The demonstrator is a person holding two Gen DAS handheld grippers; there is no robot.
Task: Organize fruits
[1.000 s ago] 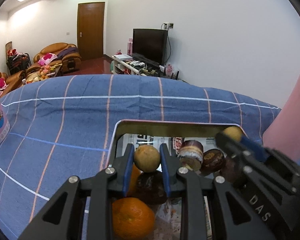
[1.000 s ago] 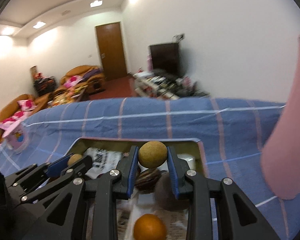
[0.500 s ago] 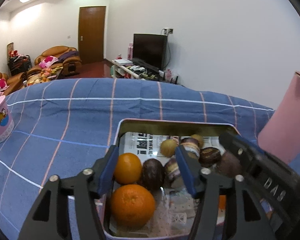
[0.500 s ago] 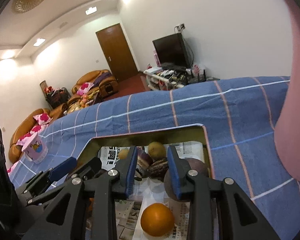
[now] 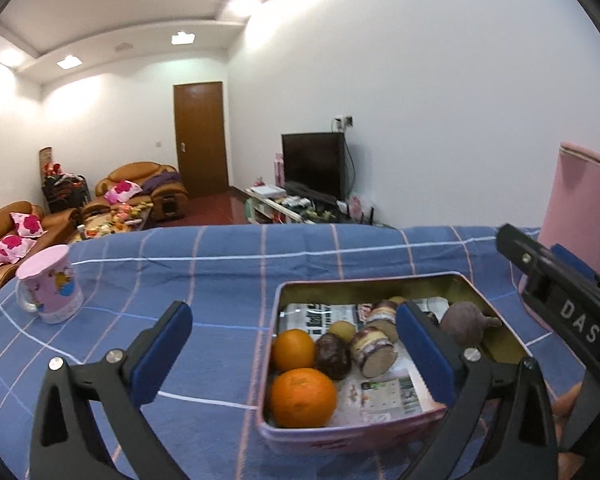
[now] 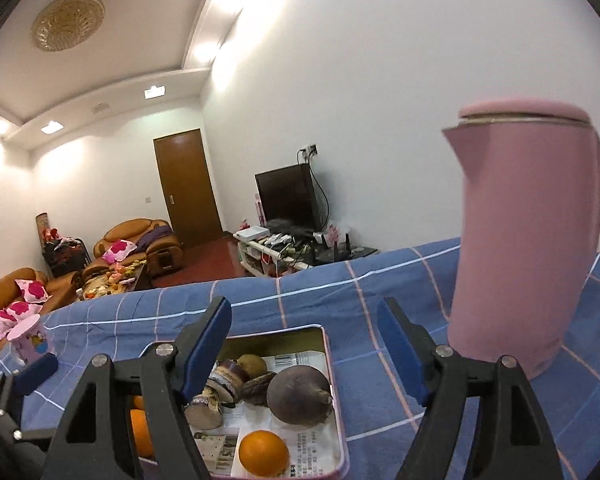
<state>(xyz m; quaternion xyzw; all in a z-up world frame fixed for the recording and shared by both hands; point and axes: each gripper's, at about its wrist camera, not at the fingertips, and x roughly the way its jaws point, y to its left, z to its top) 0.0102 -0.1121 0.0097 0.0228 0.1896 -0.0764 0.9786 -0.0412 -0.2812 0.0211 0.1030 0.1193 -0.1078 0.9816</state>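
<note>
Below and just ahead of both grippers sits the tin (image 5: 466, 286) — fruits (image 5: 302, 398) lie loose inside, so the left gripper (image 5: 292, 350) and right gripper (image 6: 304, 344) have just been opening, jaws apart and empty — seemingly just let go

Cloth, tin and paper on the table

A matt woven blue checked tablecloth (image 5: 220, 264) lies under a glossy, gold-lined metal tin (image 5: 380, 280) floored with printed newspaper (image 5: 392, 394). The oranges (image 5: 302, 397) look dimpled and faintly shiny, the passion fruit (image 5: 332, 356) wrinkled and dull. The pink kettle (image 6: 528, 240) is smooth satin; the pink mug (image 5: 50, 286) glossy.
</note>
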